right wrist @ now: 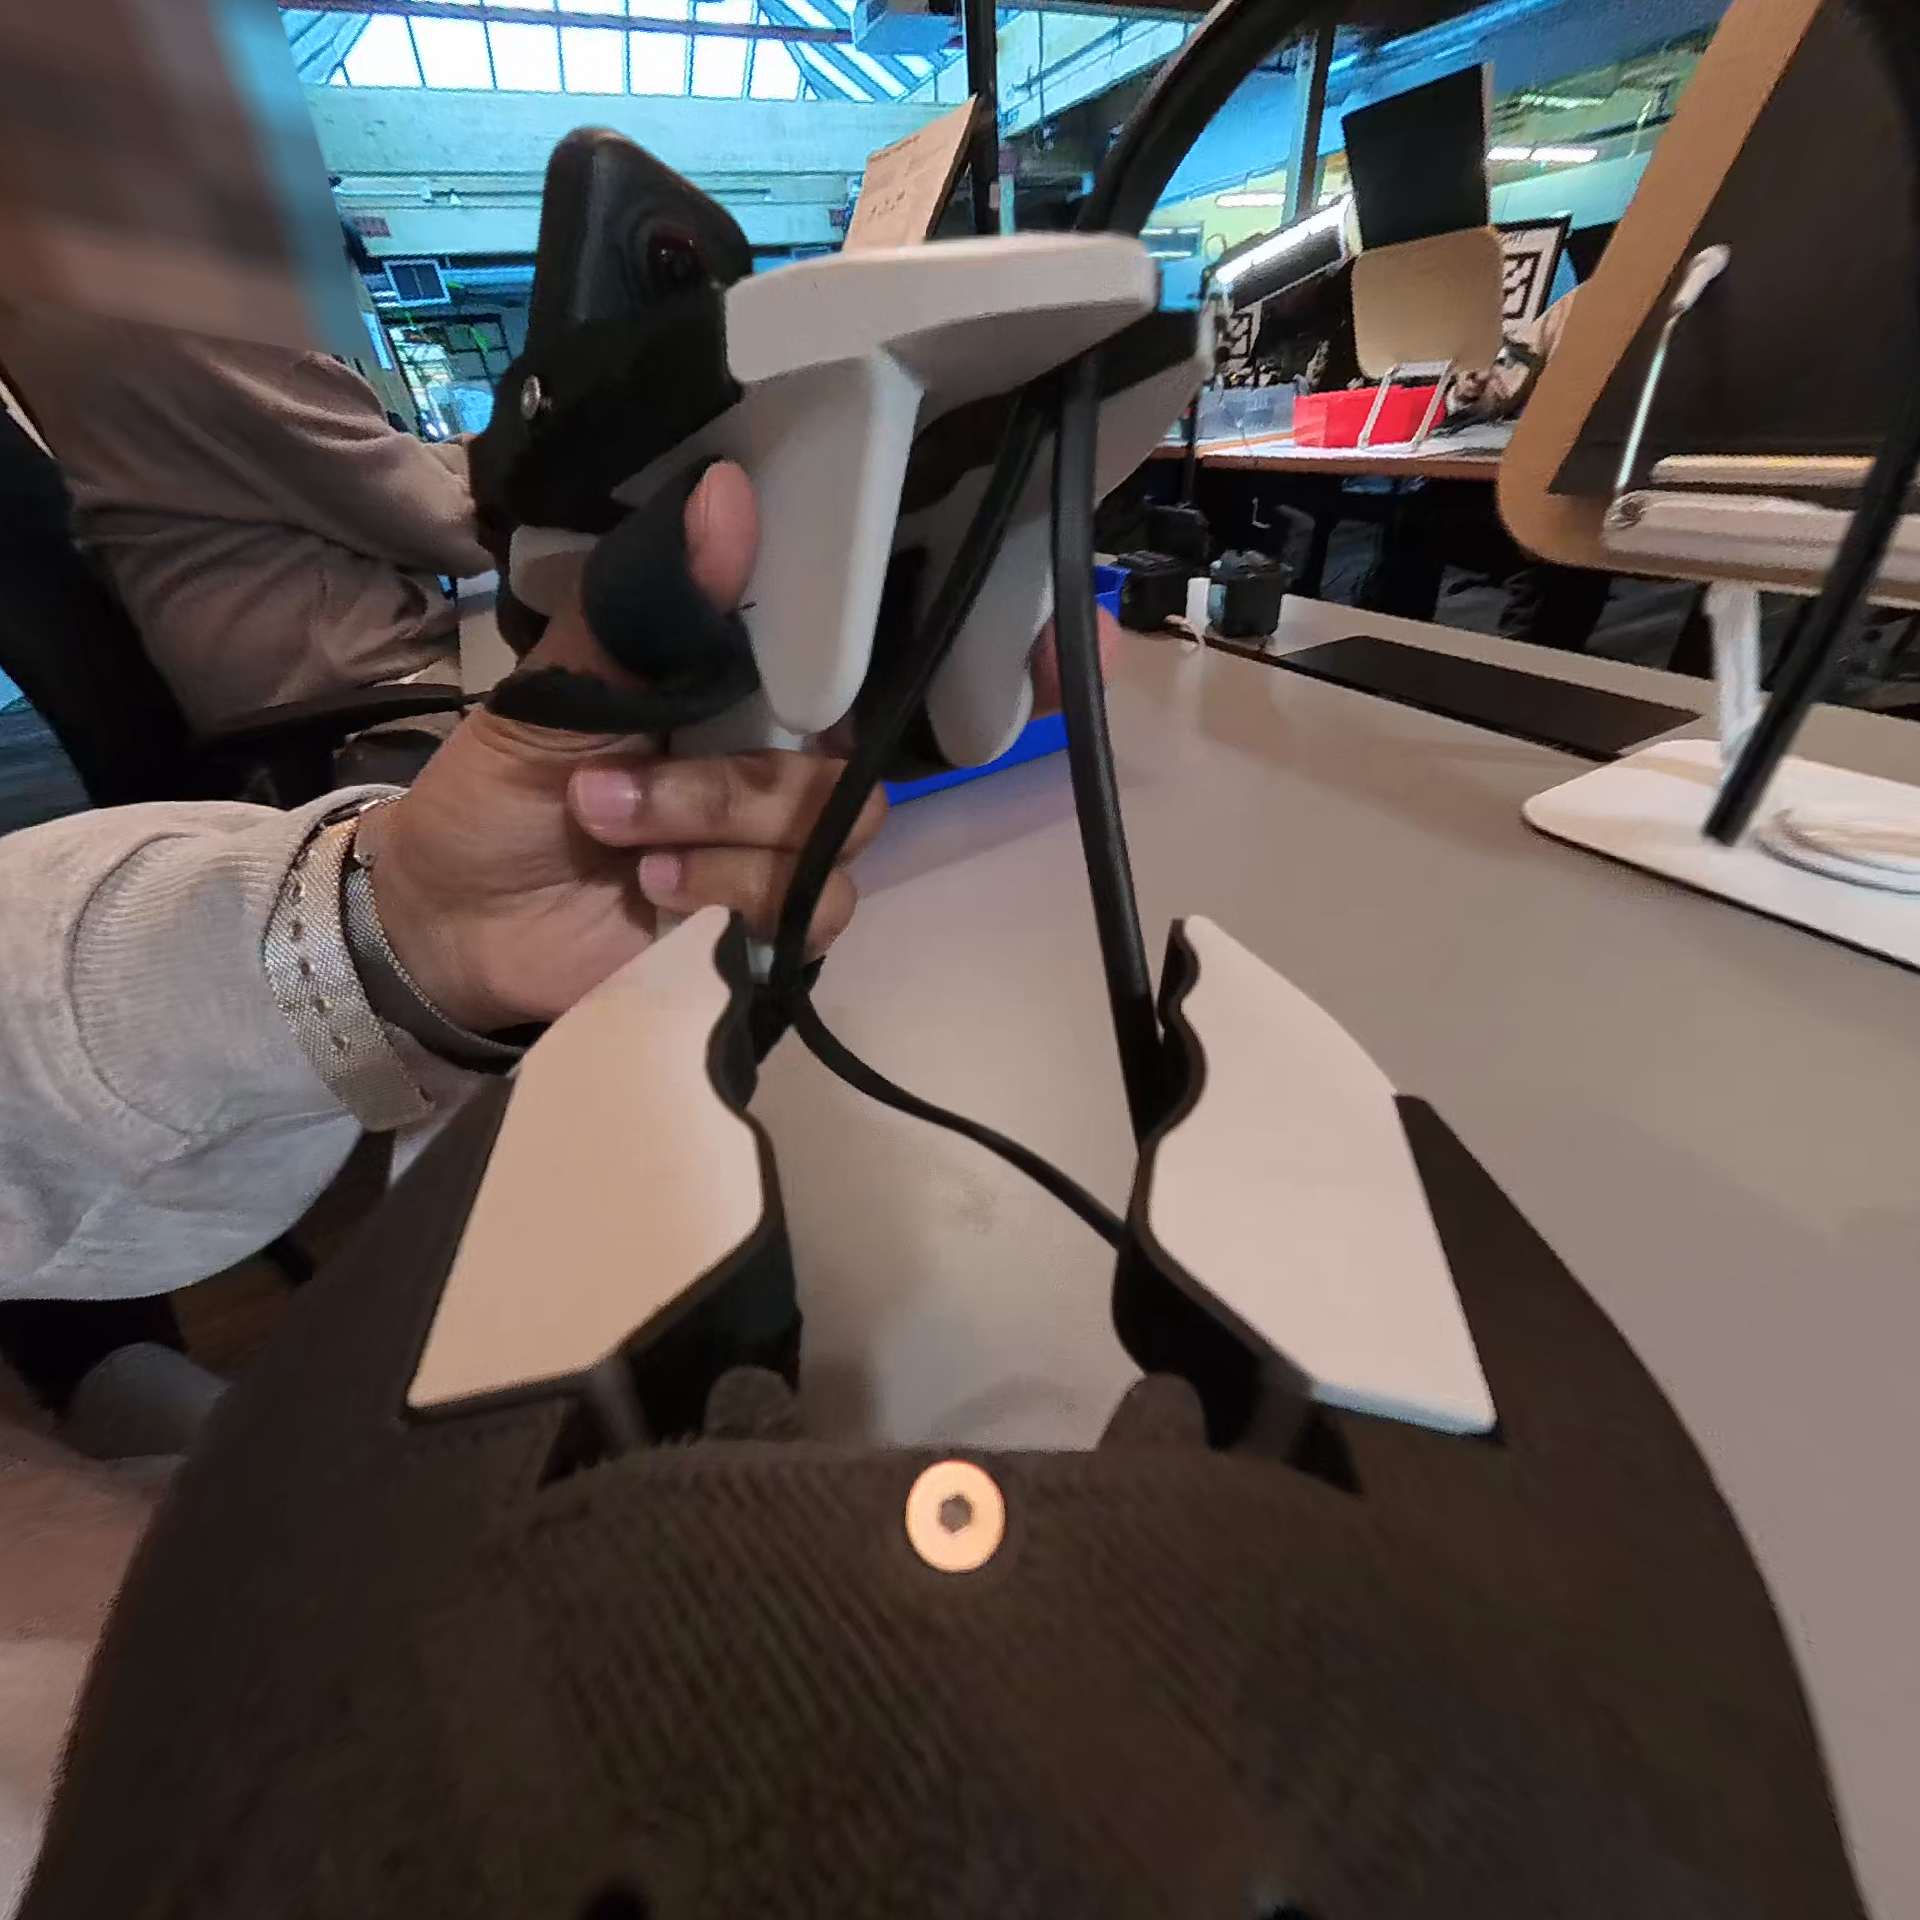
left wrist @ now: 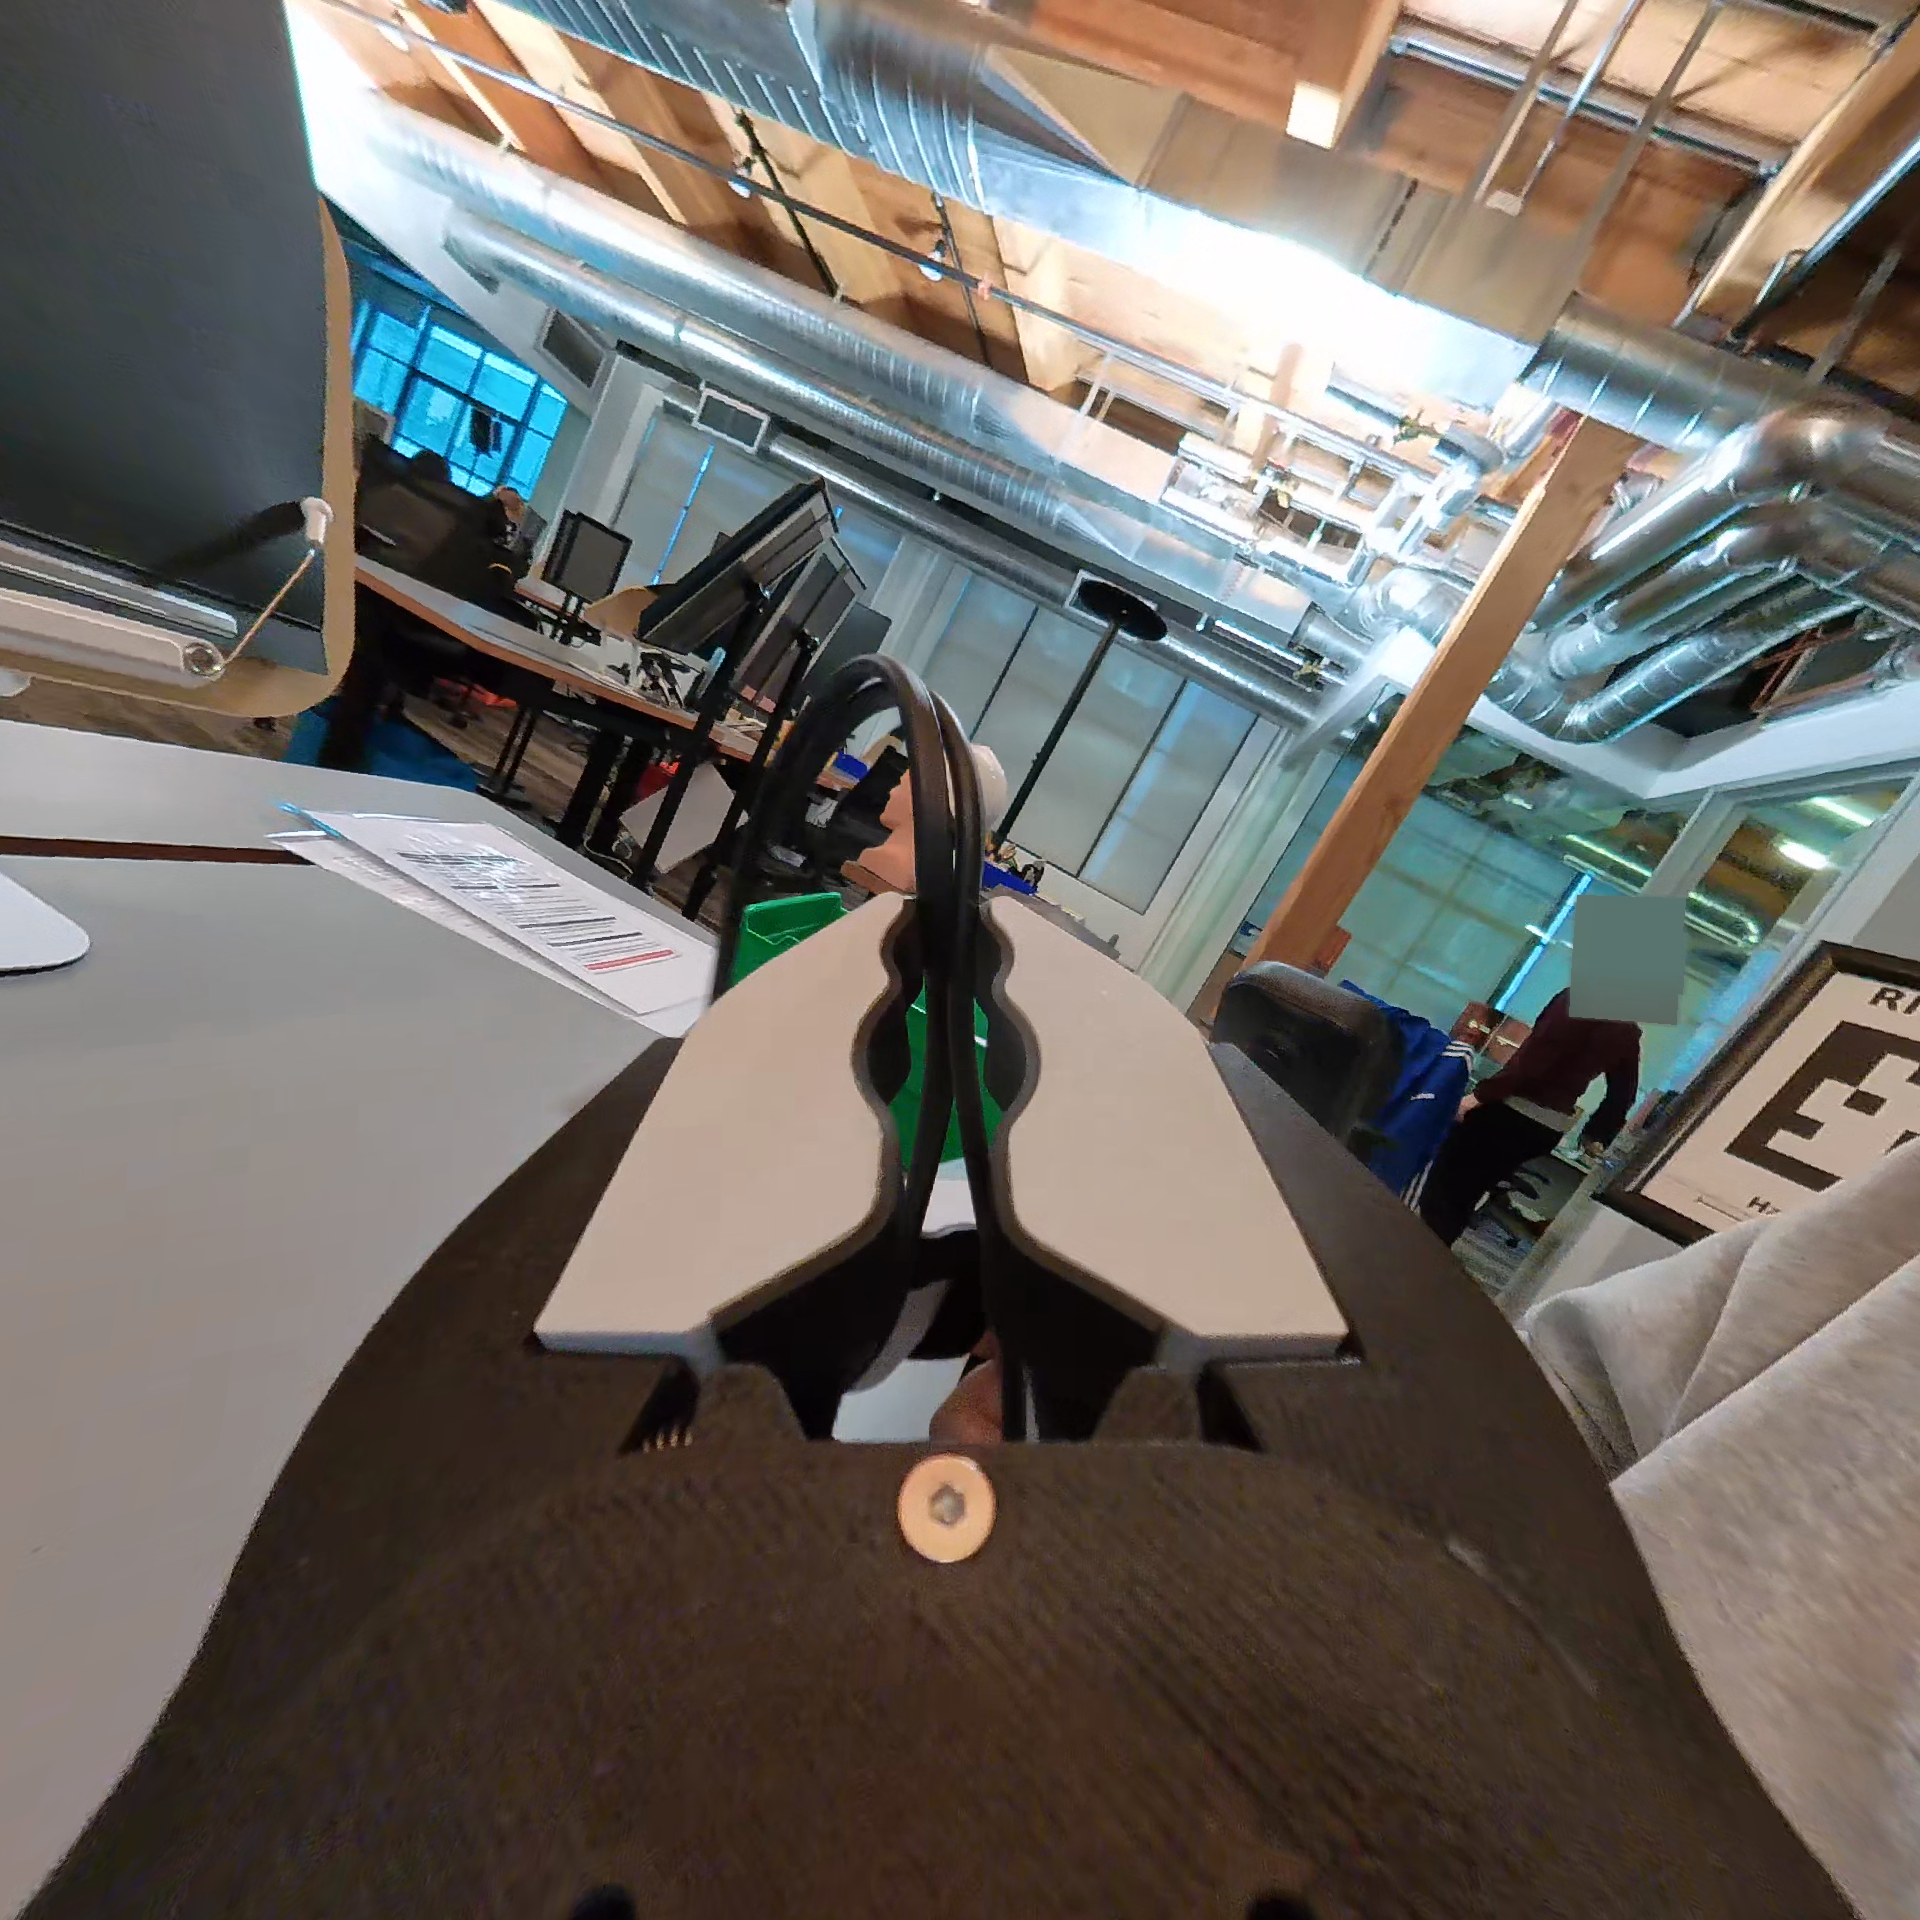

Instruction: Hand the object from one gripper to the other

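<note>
The left gripper (left wrist: 940, 914) points upward over the grey table (left wrist: 260, 1091), its pale fingers (left wrist: 769, 1122) pressed together on a folded black cable (left wrist: 940, 821). The cable loops above the fingertips and its two strands run back between the fingers. Left of that gripper a printed sheet (left wrist: 509, 894) lies on the table; just behind its tips sits a green bin (left wrist: 790, 925), contents hidden.

In the right wrist view, a hand (right wrist: 582, 862) in a light sleeve holds the left gripper (right wrist: 1101, 374) above the table (right wrist: 1455, 1039), with the cable (right wrist: 1081, 665) hanging down from it. The right gripper (right wrist: 951, 971) has its jaws spread apart around the dangling strands, one strand lying against each finger. Beyond the left gripper a blue bin (right wrist: 977, 758) sits on the table, its contents hidden; farther right, a red bin (right wrist: 1340, 416) holds unclear items.
</note>
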`<state>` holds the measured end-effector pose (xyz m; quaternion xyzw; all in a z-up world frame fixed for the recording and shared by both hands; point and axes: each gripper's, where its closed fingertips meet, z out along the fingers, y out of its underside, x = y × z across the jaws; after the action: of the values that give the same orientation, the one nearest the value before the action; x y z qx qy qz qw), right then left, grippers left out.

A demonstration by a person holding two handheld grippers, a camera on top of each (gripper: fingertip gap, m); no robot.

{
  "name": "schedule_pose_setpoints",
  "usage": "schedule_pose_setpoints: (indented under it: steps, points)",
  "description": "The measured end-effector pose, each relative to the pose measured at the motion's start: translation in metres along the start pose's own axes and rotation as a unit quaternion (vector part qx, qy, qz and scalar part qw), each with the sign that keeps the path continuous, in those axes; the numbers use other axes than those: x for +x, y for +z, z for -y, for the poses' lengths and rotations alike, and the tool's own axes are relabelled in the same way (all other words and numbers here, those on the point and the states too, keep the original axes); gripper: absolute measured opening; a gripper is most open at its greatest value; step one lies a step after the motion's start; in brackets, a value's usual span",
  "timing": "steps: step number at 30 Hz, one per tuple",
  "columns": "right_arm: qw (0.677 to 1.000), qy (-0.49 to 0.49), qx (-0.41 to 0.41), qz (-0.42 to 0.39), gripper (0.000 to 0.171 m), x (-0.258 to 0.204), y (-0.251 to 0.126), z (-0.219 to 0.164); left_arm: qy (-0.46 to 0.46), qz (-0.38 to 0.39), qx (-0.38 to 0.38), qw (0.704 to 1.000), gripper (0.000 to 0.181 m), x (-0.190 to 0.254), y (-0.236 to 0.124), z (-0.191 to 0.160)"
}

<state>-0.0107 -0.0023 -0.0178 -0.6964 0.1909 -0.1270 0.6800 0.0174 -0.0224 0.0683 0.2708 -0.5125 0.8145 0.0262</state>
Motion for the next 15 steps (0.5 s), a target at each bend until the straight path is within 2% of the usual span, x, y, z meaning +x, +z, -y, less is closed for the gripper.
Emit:
schedule_pose_setpoints:
  steps: [8, 15]
  points:
    - [1.000, -0.012, -0.014, -0.005, 0.062, -0.0103, 0.0055, -0.0066, -0.040, 0.000, 0.038, 0.998, 0.007, -0.0033, -0.0045, 0.0094]
    - [1.000, -0.017, -0.003, -0.010, 0.022, -0.0090, -0.0004, -0.0013, -0.039, 0.006, 0.040, 0.998, 0.007, -0.0070, -0.0060, 0.0092]
